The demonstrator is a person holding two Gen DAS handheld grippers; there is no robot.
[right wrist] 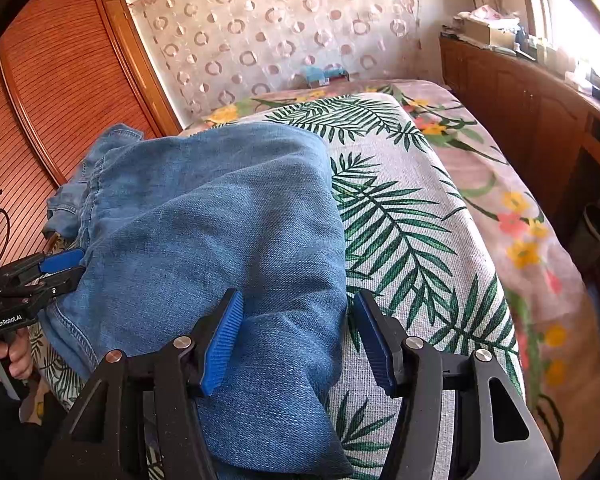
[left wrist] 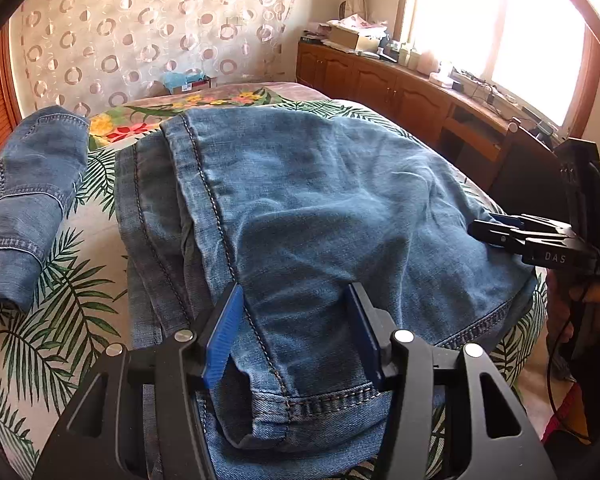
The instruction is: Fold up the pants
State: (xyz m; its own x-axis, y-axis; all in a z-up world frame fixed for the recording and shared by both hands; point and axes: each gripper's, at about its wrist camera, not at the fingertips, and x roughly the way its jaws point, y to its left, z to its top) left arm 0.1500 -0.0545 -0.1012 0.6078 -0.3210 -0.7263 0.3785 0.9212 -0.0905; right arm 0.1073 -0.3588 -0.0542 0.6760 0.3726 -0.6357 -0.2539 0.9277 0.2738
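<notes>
Jeans (left wrist: 300,208) lie folded on the bed (right wrist: 400,208). Left gripper (left wrist: 296,320), jaws apart, straddles a stitched seam; only this view shows a second denim piece (left wrist: 32,200) at far left. Right gripper (right wrist: 300,328), jaws apart, straddles the fabric's right edge.
</notes>
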